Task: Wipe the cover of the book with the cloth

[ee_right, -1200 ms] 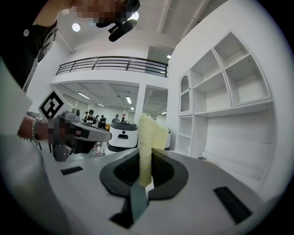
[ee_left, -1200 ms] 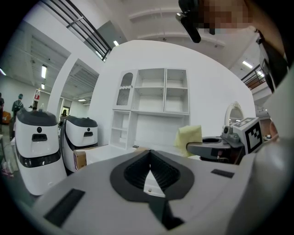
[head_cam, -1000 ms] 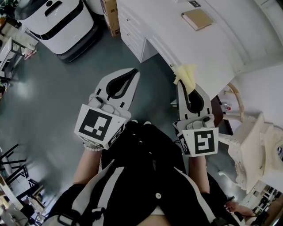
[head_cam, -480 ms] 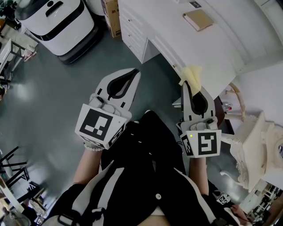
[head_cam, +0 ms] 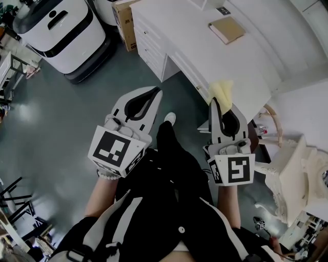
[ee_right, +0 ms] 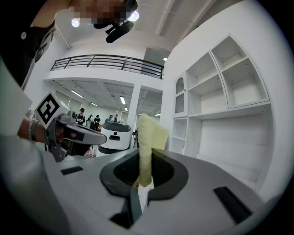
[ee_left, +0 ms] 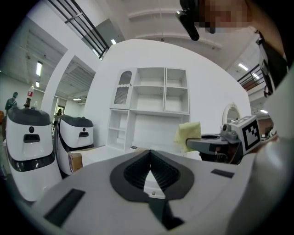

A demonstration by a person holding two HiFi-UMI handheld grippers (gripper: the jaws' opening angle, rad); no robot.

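Nearest item: my own dark trouser leg (head_cam: 177, 174), with one white shoe (head_cam: 170, 118) showing past it on the grey floor (head_cam: 56, 117). Left gripper (head_cam: 155, 92): I hold it over the floor to the left of the desk, its jaws fully together with nothing between them. Right gripper (head_cam: 220, 101): jaws clamped on the yellow cloth (head_cam: 222, 90), which rises from the pinch as a folded strip and flares out past the tips. In the head view the cloth overlaps the near edge of the white desk (head_cam: 179, 30); I cannot tell whether it touches. To the right of that gripper stands a cream, ornate chair (head_cam: 294, 171). Farther along is the desk's bank of drawers (head_cam: 148, 41), facing the floor. Book (head_cam: 227, 29): tan cover, lying flat on the desktop toward its far side, well apart from the cloth and from both grippers. Beyond the desk corner sits a cardboard box (head_cam: 124, 15), and left of it a white-and-black wheeled machine (head_cam: 59, 25). Farthest: white open shelving (ee_left: 154, 98) behind the desk, seen from the left gripper view.
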